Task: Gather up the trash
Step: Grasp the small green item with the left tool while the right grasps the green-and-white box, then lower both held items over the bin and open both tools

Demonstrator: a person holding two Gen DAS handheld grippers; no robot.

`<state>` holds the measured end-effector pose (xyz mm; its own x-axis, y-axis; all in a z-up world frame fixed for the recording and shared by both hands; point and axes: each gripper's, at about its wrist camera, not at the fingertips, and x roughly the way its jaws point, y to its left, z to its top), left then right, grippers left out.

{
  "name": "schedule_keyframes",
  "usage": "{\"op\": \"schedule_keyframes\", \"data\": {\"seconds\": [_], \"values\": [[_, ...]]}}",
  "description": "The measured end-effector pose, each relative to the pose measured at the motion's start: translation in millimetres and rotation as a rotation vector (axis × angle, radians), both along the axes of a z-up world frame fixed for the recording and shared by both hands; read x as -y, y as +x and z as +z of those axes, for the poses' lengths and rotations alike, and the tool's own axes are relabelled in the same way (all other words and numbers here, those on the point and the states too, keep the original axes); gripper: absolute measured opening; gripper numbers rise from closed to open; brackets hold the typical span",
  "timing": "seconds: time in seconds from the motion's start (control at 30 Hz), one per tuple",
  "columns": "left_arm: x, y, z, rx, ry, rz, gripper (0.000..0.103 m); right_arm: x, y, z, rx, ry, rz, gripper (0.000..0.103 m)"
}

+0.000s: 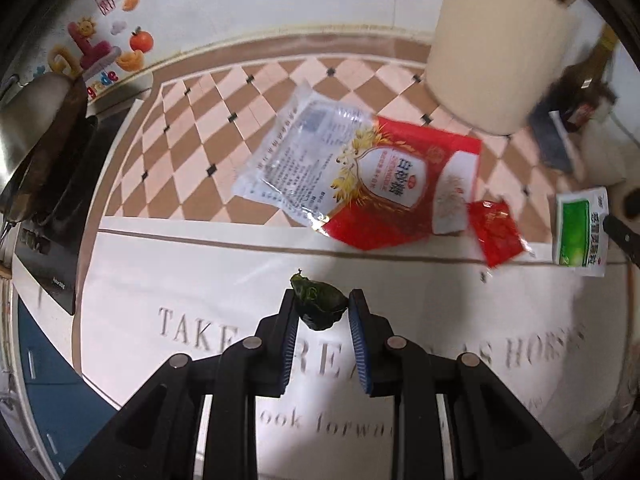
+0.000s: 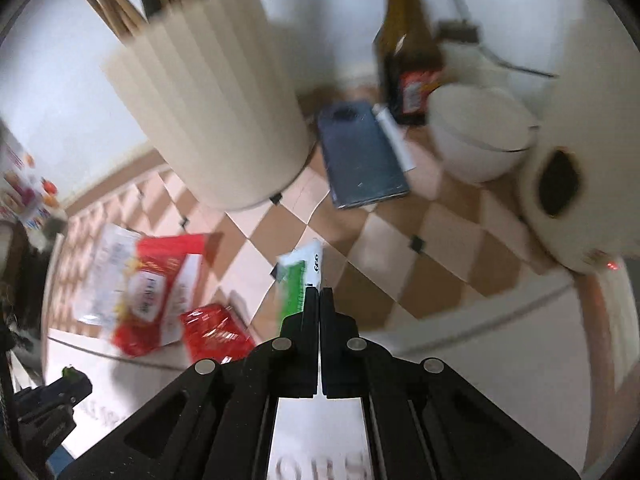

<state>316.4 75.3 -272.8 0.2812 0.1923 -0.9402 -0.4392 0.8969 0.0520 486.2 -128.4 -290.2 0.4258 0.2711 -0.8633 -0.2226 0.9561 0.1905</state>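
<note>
My left gripper (image 1: 320, 305) is shut on a dark green crumpled scrap (image 1: 320, 308), held above the white lettered mat (image 1: 440, 304). A red and white sugar bag (image 1: 360, 176) lies flat on the checked tiles beyond it. A small red sachet (image 1: 500, 236) sits at its right corner, and a green and white sachet (image 1: 580, 232) lies further right. In the right wrist view my right gripper (image 2: 320, 292) has its jaws together, pinching the edge of the green and white sachet (image 2: 298, 284). The red sachet (image 2: 216, 332) and sugar bag (image 2: 148, 280) lie to its left.
A cream ribbed utensil holder (image 2: 216, 112) stands behind the trash. A dark blue box (image 2: 360, 160), a dark bottle (image 2: 408, 60), stacked white bowls (image 2: 480, 132) and a white appliance (image 2: 580, 160) crowd the back right. A stove with a pan (image 1: 52, 152) is at the left.
</note>
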Motion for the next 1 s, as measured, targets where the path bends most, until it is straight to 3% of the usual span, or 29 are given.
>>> {"op": "schedule_keyframes", "data": {"seconds": [0.17, 0.3, 0.43, 0.53, 0.63, 0.73, 0.87, 1.0], "values": [[4.9, -55.3, 28.9, 0.083, -0.022, -0.067, 0.022, 17.7, -71.4, 50.7, 0.068, 0.053, -0.026, 0.000], [4.5, -111.3, 34.5, 0.116, -0.055, -0.110, 0.022, 25.5, -152.1, 87.0, 0.104, 0.069, -0.035, 0.000], [-0.1, -170.0, 20.5, 0.105, -0.085, -0.151, 0.022, 32.9, -249.0, 108.0, 0.122, 0.085, -0.040, 0.000], [-3.5, -209.9, -9.4, 0.042, -0.117, -0.152, 0.022, 39.8, -309.6, 102.5, 0.088, 0.102, -0.042, 0.000], [-4.8, -238.5, -57.3, -0.052, -0.145, -0.144, 0.022, 36.2, -364.0, 69.1, 0.013, 0.088, -0.016, 0.000], [-4.1, -256.6, -115.6, -0.145, -0.171, -0.134, 0.022, 34.8, -400.5, 13.1, -0.096, 0.068, -0.005, 0.000], [-1.6, -266.4, -219.3, -0.249, -0.203, -0.113, 0.022, 40.0, -430.5, -89.2, -0.248, 0.055, -0.016, 0.000], [6.3, -266.3, -336.1, -0.317, -0.234, -0.105, 0.022, 44.6, -444.5, -218.7, -0.369, 0.046, -0.035, 0.000]]}}
